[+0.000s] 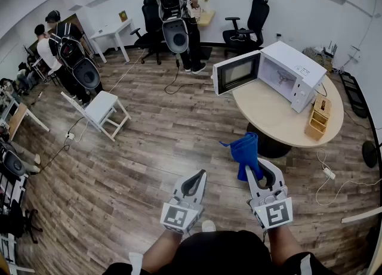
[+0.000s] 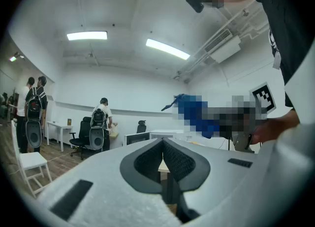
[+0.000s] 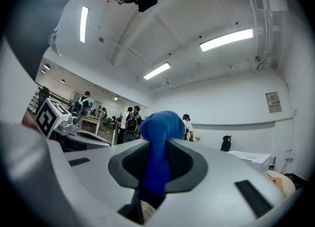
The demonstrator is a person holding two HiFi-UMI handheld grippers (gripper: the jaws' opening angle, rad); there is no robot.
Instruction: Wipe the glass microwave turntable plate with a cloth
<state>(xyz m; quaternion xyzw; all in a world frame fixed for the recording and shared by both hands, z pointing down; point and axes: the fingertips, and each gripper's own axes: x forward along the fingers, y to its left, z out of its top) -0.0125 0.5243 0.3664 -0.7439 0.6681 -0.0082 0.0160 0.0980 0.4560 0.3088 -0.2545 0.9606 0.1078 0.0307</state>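
The left forearm and right forearm reach forward side by side. The left gripper has its jaws drawn together with nothing between them, seemingly touching at the tips. The right gripper is clamped on a blue cloth, which bunches up beyond its jaws.

My head cam looks steeply down past my left gripper and right gripper to the floor. Each gripper cam sits close behind its jaws, tilted up toward the ceiling, and catches the other gripper.
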